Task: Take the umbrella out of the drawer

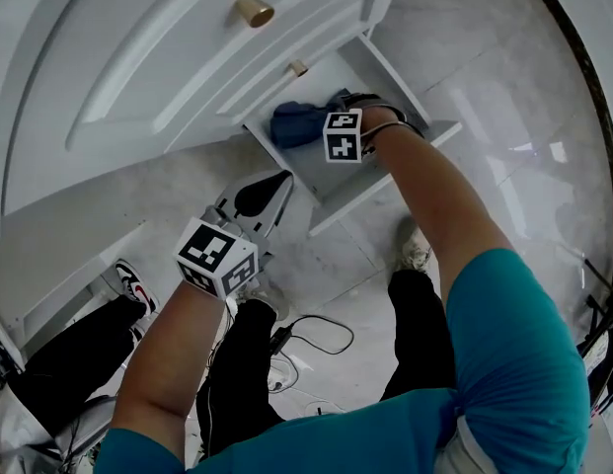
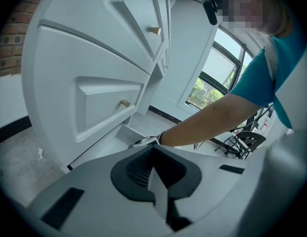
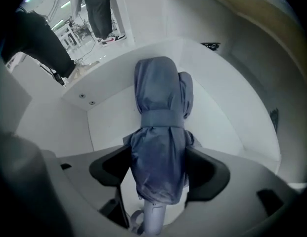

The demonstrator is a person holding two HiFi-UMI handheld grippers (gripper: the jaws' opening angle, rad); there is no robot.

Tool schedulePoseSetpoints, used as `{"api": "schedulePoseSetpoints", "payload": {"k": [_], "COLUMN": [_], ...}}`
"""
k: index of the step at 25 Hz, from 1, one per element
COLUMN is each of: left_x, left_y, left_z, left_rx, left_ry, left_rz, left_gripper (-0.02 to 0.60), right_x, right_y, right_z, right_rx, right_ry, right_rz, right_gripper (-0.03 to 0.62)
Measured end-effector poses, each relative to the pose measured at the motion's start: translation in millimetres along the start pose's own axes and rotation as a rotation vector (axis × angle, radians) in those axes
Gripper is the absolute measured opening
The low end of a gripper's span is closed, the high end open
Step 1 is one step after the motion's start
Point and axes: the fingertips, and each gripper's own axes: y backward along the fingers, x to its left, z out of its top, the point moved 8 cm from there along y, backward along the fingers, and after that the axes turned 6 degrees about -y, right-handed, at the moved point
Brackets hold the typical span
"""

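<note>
The right gripper (image 3: 160,174) is pointing down into the open drawer (image 3: 227,102). Its jaws are standing wide apart, one on either side of the folded blue umbrella (image 3: 160,127), which is lying inside the drawer. The left gripper (image 2: 154,172) is hovering outside the drawer, jaws together and empty.

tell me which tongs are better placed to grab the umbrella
Right. The right tongs reach down into the drawer, jaws open either side of the blue umbrella. The left tongs hang shut outside the drawer.
</note>
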Motion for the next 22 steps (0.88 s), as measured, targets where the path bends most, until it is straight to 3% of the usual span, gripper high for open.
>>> {"api": "schedulePoseSetpoints", "payload": {"k": [4, 8, 13, 22], "left_x": [4.4, 4.1, -6.4, -32.7], "left_y": [0.6, 1.4, 12.7, 41.7], "left_z": [-5.2, -7.3, -4.6, 30.5], "left_rx": [0.000, -0.004, -0.028, -0.075], "left_ry": [0.003, 0.009, 0.025, 0.043], "left_rz": [0.002, 0.000, -0.002, 0.004], "left_gripper": [0.009, 0.009, 0.009, 0.009], "right_x": [-0.2, -5.0, -0.2, 9.1], "right_y": [-17.9, -17.3, -6.3, 72.6], "right_z": [3.9, 5.7, 3.3, -0.9], "right_rx": [0.032, 0.031, 0.030, 0.048], "right_ry": [-0.011, -0.056, 0.009, 0.064], "right_rz": [-0.080, -0.079, -0.101, -0.145], "right_gripper": [0.301, 0.257, 0.238, 0.238]}}
